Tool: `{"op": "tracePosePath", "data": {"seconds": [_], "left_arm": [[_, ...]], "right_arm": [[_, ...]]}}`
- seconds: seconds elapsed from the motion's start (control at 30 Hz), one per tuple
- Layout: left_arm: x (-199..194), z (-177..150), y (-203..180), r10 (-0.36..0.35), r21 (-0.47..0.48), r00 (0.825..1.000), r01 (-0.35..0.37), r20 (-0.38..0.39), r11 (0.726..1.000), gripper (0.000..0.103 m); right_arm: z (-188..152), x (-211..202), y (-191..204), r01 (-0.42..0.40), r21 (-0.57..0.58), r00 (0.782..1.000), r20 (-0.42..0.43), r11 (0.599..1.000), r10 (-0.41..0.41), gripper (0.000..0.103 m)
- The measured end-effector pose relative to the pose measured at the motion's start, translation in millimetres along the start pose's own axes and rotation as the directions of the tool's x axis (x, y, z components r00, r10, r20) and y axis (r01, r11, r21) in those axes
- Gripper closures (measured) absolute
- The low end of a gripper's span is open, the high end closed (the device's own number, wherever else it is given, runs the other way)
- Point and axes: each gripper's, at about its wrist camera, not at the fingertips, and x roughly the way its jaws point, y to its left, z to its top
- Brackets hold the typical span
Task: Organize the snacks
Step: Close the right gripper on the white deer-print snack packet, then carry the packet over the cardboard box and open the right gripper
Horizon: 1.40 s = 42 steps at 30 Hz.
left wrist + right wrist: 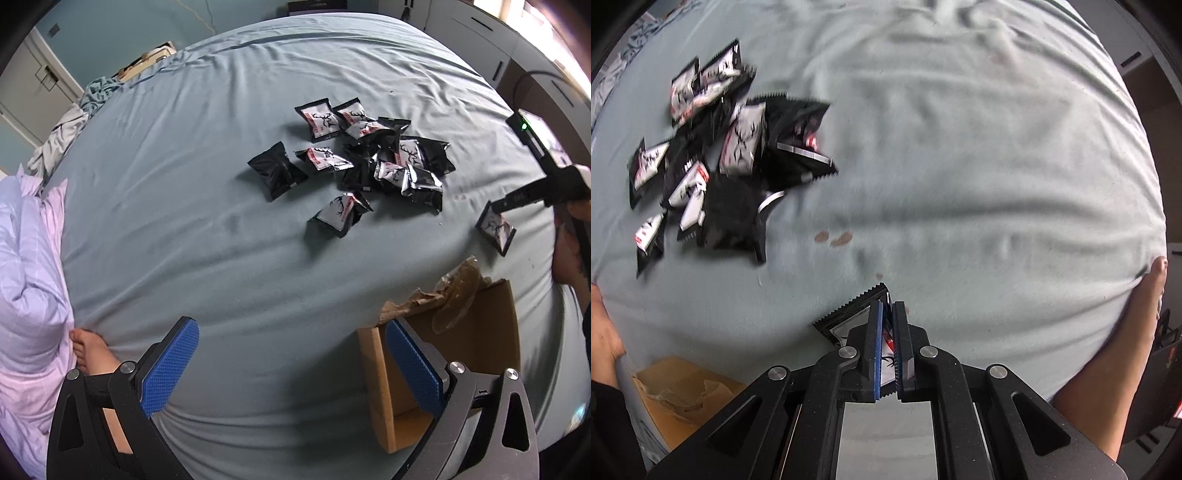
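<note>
Several black-and-white snack packets with a deer print lie in a loose pile (369,155) (716,158) on the grey-blue bedsheet. My right gripper (888,314) (496,206) is shut on one such snack packet (846,319) (495,227), pinched at its edge and hanging just above the sheet, right of the pile. My left gripper (291,328) is open with nothing between its blue pads, low over the sheet. An open cardboard box (491,332) (683,384) sits beside the left gripper's right finger.
Crumpled brown paper (443,299) lies at the box's far edge. A pink-lilac duvet (29,295) is bunched at the left, with a bare foot (86,350) beside it. A person's leg (1115,350) rests at the sheet's right. Small brown stains (834,238) mark the sheet.
</note>
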Motion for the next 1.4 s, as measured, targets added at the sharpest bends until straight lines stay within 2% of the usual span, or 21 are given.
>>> {"op": "tracePosePath", "data": {"seconds": [0.13, 0.27, 0.3, 0.4, 0.47, 0.53, 0.57, 0.6, 0.63, 0.67, 0.77, 0.87, 0.93, 1.0, 1.13, 1.17, 1.2, 1.23, 1.3, 1.4], "left_arm": [[5.5, 4.8, -0.2, 0.046, 0.045, 0.997, -0.049, 0.057, 0.998, 0.000], [16.9, 22.3, -0.5, 0.026, 0.090, 0.995, -0.035, 0.097, 0.995, 0.000], [22.5, 27.8, -4.1, 0.038, 0.115, 0.993, -0.051, 0.108, 0.992, 0.000], [49.1, 45.3, -23.7, 0.070, 0.220, 0.993, -0.089, 0.093, 0.971, 0.000], [71.8, 56.0, -43.0, 0.071, 0.311, 0.996, -0.086, 0.060, 0.946, 0.000], [92.4, 64.0, -63.0, 0.098, 0.384, 0.994, -0.110, 0.050, 0.917, 0.000], [103.5, 67.8, -73.0, 0.126, 0.410, 0.991, -0.137, 0.054, 0.902, 0.000], [110.7, 70.7, -78.7, 0.140, 0.418, 0.988, -0.152, 0.060, 0.896, 0.000], [118.7, 73.5, -83.0, 0.141, 0.413, 0.988, -0.152, 0.058, 0.898, 0.000], [124.3, 74.6, -84.2, 0.133, 0.407, 0.990, -0.138, 0.041, 0.903, 0.000], [142.1, 77.9, -82.9, 0.100, 0.382, 0.995, -0.081, -0.029, 0.920, 0.000], [156.6, 84.1, -77.1, 0.113, 0.347, 0.992, -0.087, -0.053, 0.934, 0.001], [163.9, 89.9, -71.6, 0.116, 0.316, 0.991, -0.090, -0.064, 0.944, 0.002], [170.2, 94.5, -65.6, 0.090, 0.280, 0.992, -0.062, -0.088, 0.958, 0.002], [175.8, 102.1, -62.4, 0.054, 0.249, 0.992, -0.024, -0.111, 0.968, 0.002], [175.9, 103.2, -61.7, 0.055, 0.247, 0.992, -0.027, -0.109, 0.969, 0.002], [175.5, 104.3, -61.2, 0.060, 0.246, 0.993, -0.033, -0.105, 0.969, 0.002], [174.7, 105.3, -60.9, 0.068, 0.245, 0.993, -0.042, -0.096, 0.969, 0.002], [173.4, 109.0, -60.9, 0.080, 0.248, 0.993, -0.057, -0.084, 0.967, 0.002], [173.0, 111.8, -60.3, 0.089, 0.244, 0.993, -0.067, -0.082, 0.967, 0.002]], "right_arm": [[7.1, -19.9, -2.6, -0.016, 0.017, 0.999, 0.041, 1.000, 0.015, 0.101], [0.2, -32.2, -1.3, -0.034, 0.026, 0.998, 0.054, 0.999, 0.033, 0.101], [4.2, -37.2, -0.4, -0.040, 0.027, 0.998, 0.054, 0.999, 0.039, 0.101], [2.0, -39.9, -4.0, -0.082, 0.008, 0.997, 0.006, 0.997, 0.082, 0.100], [-0.3, -38.7, 1.7, -0.043, -0.045, 0.999, -0.008, 0.998, 0.042, 0.100], [-5.4, -35.7, 11.4, -0.019, -0.139, 1.000, 0.009, 0.990, 0.020, 0.090], [-8.2, -36.0, 13.1, -0.015, -0.164, 1.000, 0.024, 0.986, 0.019, 0.070], [-11.7, -36.3, 14.6, -0.019, -0.185, 0.999, 0.040, 0.983, 0.027, 0.044], [-14.1, -36.2, 15.4, -0.029, -0.200, 0.998, 0.049, 0.979, 0.039, 0.035], [-15.8, -35.0, 16.0, -0.041, -0.214, 0.997, 0.049, 0.976, 0.052, 0.032], [-15.2, -24.1, 14.5, -0.040, -0.203, 0.999, 0.024, 0.978, 0.046, 0.032], [-11.2, -8.3, 14.8, -0.029, -0.195, 1.000, -0.013, 0.980, 0.027, 0.032], [-7.8, 5.4, 14.8, -0.004, -0.199, 0.999, -0.044, 0.980, -0.005, 0.032], [-6.4, 18.1, 14.5, 0.037, -0.205, 0.995, -0.085, 0.978, -0.056, 0.032], [-9.6, 25.4, 19.2, 0.081, -0.251, 0.992, -0.074, 0.965, -0.103, 0.032], [-11.2, 24.5, 20.4, 0.084, -0.263, 0.993, -0.061, 0.961, -0.104, 0.036], [-13.0, 23.4, 21.0, 0.085, -0.272, 0.994, -0.049, 0.958, -0.102, 0.055], [-14.7, 22.6, 20.8, 0.105, -0.278, 0.992, -0.042, 0.955, -0.121, 0.063], [-17.6, 20.3, 18.4, 0.121, -0.277, 0.990, -0.031, 0.953, -0.135, 0.066], [-19.5, 8.5, 11.5, 0.107, -0.236, 0.994, 0.011, 0.966, -0.108, 0.069]]}}
